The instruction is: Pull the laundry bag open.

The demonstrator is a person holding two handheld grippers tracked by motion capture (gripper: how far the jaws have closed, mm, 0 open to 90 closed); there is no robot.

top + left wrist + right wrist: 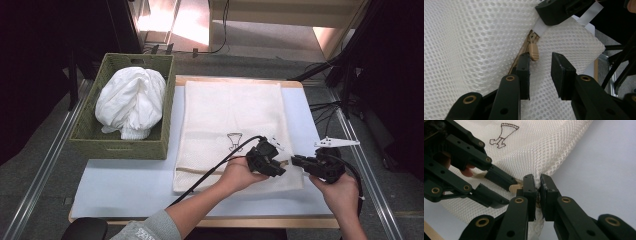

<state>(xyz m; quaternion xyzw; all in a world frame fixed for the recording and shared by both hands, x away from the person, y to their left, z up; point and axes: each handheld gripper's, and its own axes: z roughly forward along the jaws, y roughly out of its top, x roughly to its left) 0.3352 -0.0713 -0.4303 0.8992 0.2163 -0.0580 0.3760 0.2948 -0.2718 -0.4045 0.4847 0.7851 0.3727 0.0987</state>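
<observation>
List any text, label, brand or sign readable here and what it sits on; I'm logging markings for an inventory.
No readable words or numbers.
Mesh laundry bag: a small dark outline drawing, a picture rather than lettering.
Sleeve at the bottom of the high view: faint pale print, too small and blurred to read.
White tab at the zipper end: blank as far as it shows.
Green basket: no label visible.

White mesh bag (232,125) flat, tan zipper pull (533,51) seemingly closed.
</observation>
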